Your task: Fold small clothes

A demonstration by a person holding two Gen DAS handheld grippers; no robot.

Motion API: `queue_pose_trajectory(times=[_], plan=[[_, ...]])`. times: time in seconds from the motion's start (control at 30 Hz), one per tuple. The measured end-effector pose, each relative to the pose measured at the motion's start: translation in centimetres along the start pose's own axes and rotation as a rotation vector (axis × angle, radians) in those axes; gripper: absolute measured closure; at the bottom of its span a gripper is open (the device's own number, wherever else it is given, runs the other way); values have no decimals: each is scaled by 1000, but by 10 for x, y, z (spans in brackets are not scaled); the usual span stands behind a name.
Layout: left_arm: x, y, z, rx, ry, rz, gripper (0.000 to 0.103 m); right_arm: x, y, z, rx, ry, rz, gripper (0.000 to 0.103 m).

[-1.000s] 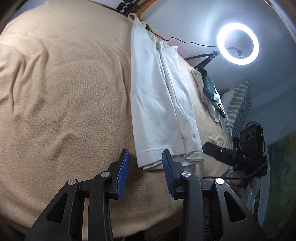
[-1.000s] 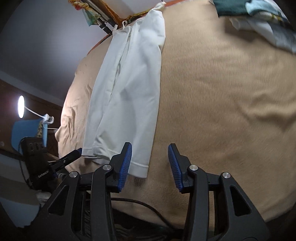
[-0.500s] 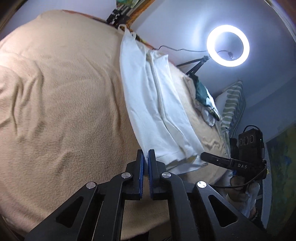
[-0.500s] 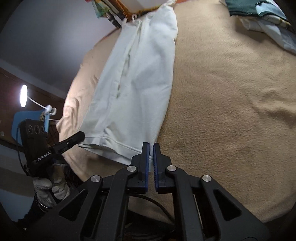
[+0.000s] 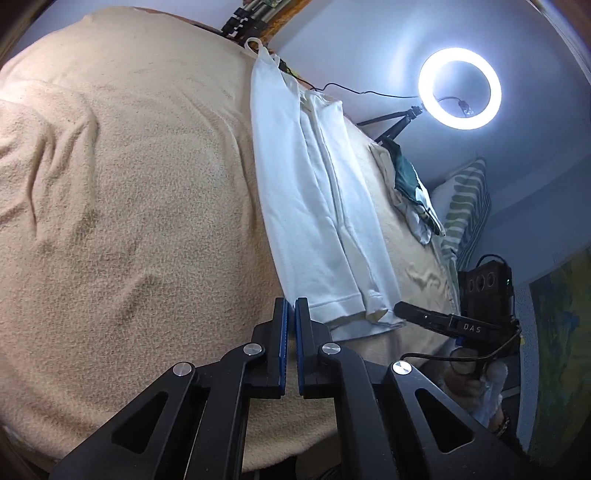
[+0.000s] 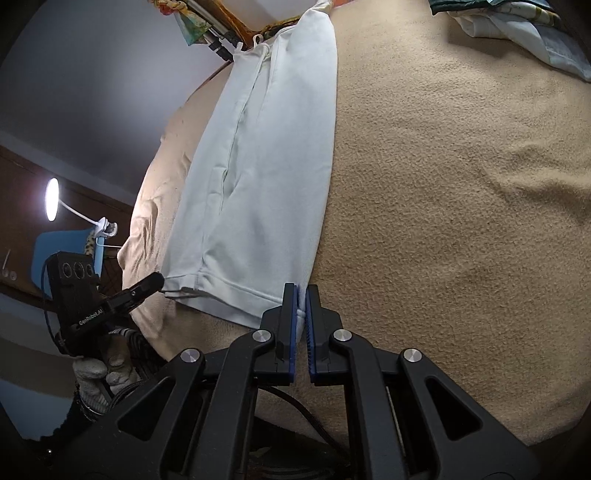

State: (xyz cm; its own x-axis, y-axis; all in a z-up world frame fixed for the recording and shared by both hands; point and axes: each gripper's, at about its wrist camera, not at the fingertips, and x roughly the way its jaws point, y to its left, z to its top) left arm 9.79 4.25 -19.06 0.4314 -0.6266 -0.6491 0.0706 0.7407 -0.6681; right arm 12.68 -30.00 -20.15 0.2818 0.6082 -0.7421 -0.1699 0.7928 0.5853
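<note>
White shorts lie folded lengthwise on a tan blanket, waistband far, leg hems near. My left gripper is shut on the near left hem corner. In the right wrist view the shorts stretch away from me, and my right gripper is shut on the near right hem corner; white cloth shows between the blue pads. Each gripper also shows in the other's view, the right one and the left one, at opposite hem corners.
A pile of other clothes lies on the blanket beyond the shorts, also in the right wrist view. A ring light on a stand and a striped pillow stand past the bed. A desk lamp is off the bed's side.
Both grippers went from open to shut on the hem corners of the shorts. The hem has lifted slightly and the shorts are pulled straighter.
</note>
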Motion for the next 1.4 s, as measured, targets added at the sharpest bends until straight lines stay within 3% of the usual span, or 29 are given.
queue_pose_trajectory(times=[0.03, 0.07, 0.13, 0.2, 0.3, 0.33, 0.37, 0.4, 0.43, 0.6, 0.73, 0.9, 1.13, 1.4], plan=[[1, 0, 0, -11, 8, 6, 89, 1, -1, -1, 13, 0, 9, 93], [3, 1, 1, -27, 25, 16, 74, -1, -5, -3, 27, 0, 28, 90], [8, 1, 0, -47, 37, -2, 72, -3, -9, -7, 48, -12, 67, 70], [10, 0, -1, -42, 30, -18, 72, -6, -11, -11, 55, -22, 93, 67], [16, -4, -1, -19, 39, -24, 83, -2, -8, -14, 39, -20, 92, 67], [19, -4, -1, -21, 55, -32, 102, -1, -6, -13, 29, -19, 86, 67], [23, -3, -1, -31, 68, -42, 101, -1, -4, -12, 20, -19, 78, 71], [24, -3, -1, -34, 64, -43, 101, 2, -2, -11, 10, -6, 73, 88], [23, -4, -1, -30, 61, -41, 100, 5, 0, -11, 7, 9, 63, 96], [9, -8, 0, -16, 22, -61, 100, -8, 0, -9, 19, -34, 118, 96], [12, -9, 4, -13, 30, -58, 100, 5, -5, -7, 25, -5, 84, 97], [4, -17, 18, -3, 3, -91, 100, -3, -11, 2, 72, -39, 158, 97], [5, -26, 58, 20, -28, -123, 100, -18, -3, 39, 70, -110, 200, 97], [28, -16, 101, 5, -60, -84, 100, 2, -3, 98, 106, -164, 174, 97]])
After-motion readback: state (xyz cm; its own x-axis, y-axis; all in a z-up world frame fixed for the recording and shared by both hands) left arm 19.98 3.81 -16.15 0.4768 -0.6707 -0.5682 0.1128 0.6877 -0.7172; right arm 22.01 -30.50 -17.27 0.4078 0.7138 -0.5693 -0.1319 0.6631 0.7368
